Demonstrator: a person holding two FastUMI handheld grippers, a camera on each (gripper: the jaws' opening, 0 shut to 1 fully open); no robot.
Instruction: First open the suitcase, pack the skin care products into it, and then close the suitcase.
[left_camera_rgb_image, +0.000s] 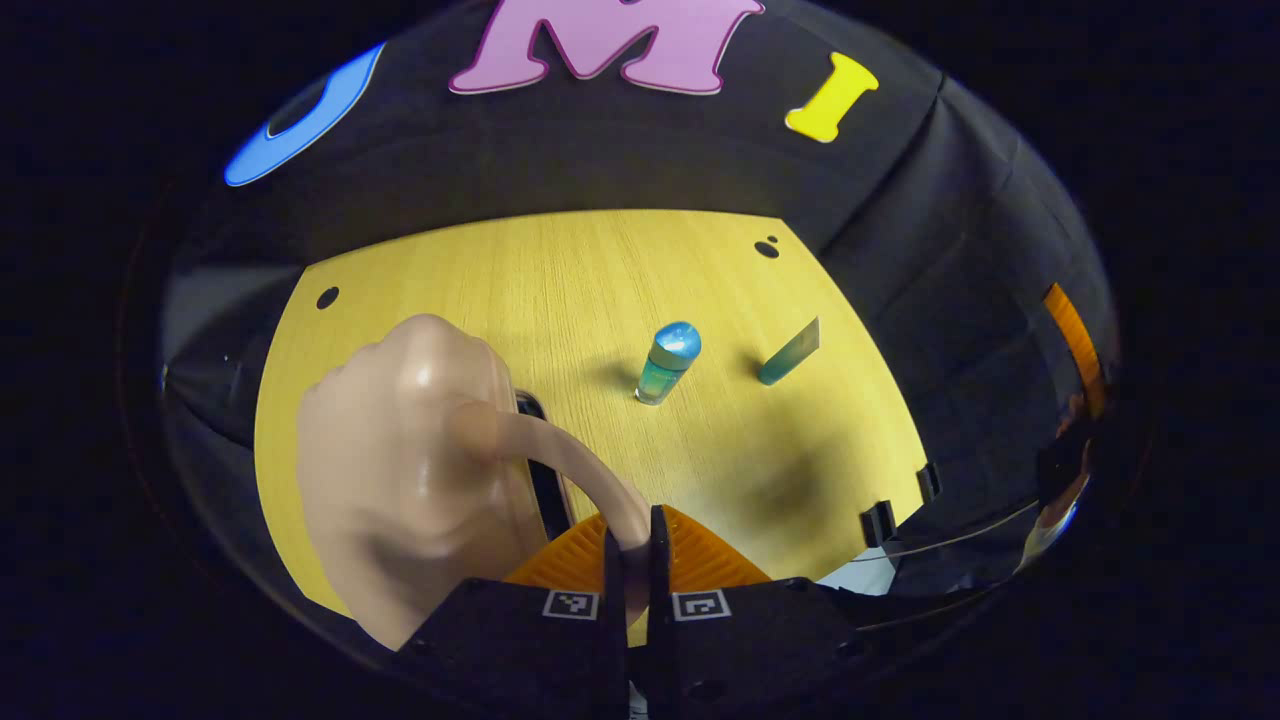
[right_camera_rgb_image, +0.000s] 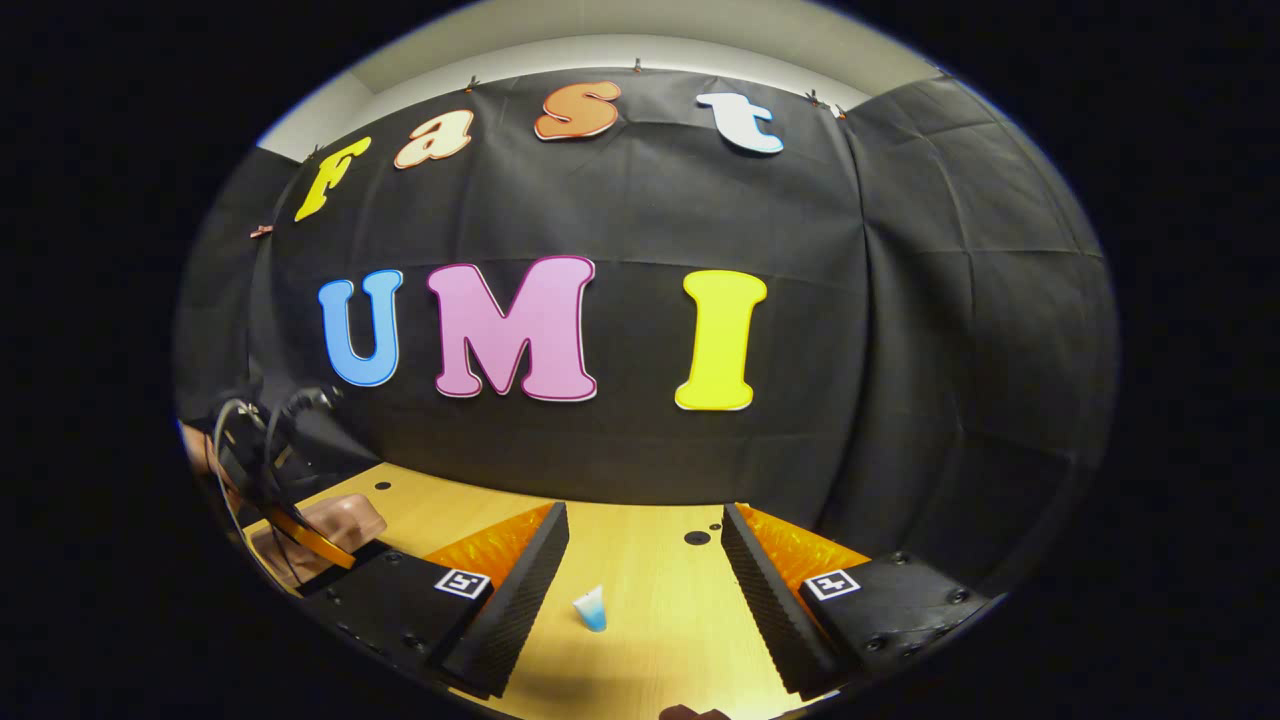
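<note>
Nearest the lens in the left gripper view, your left gripper (left_camera_rgb_image: 636, 545) has its two black fingers drawn almost together, and the thin arched handle (left_camera_rgb_image: 560, 455) of the suitcase (left_camera_rgb_image: 400, 470) is pinched between them at about 6 o'clock. The pink suitcase bulges up at roughly 8 o'clock, glossy and rounded, with a dark strip (left_camera_rgb_image: 545, 470) running down its side next to the handle; you cannot tell from here whether it is open. It sits on the yellow wooden table (left_camera_rgb_image: 560, 290), which spreads from the centre out to 3 o'clock.

Beyond the suitcase, just right of centre, a small bottle (left_camera_rgb_image: 667, 363) with teal liquid and a rounded blue cap stands upright, apart from the case. Farther out toward 2 o'clock, a teal tube (left_camera_rgb_image: 790, 353) stands tilted on the table, near the bottle but not touching it.

In the right gripper view, your right gripper (right_camera_rgb_image: 645, 580) holds its ridged black fingers wide apart with nothing between them, at 6 o'clock. Between those fingers, farther off on the table (right_camera_rgb_image: 650, 540), a little pale blue item (right_camera_rgb_image: 591, 608) shows; it is too small to tell what it is. At 8 o'clock, the suitcase (right_camera_rgb_image: 345, 520) appears again as a pink lump behind cables and an orange-edged part of the other gripper (right_camera_rgb_image: 310, 540).
</note>
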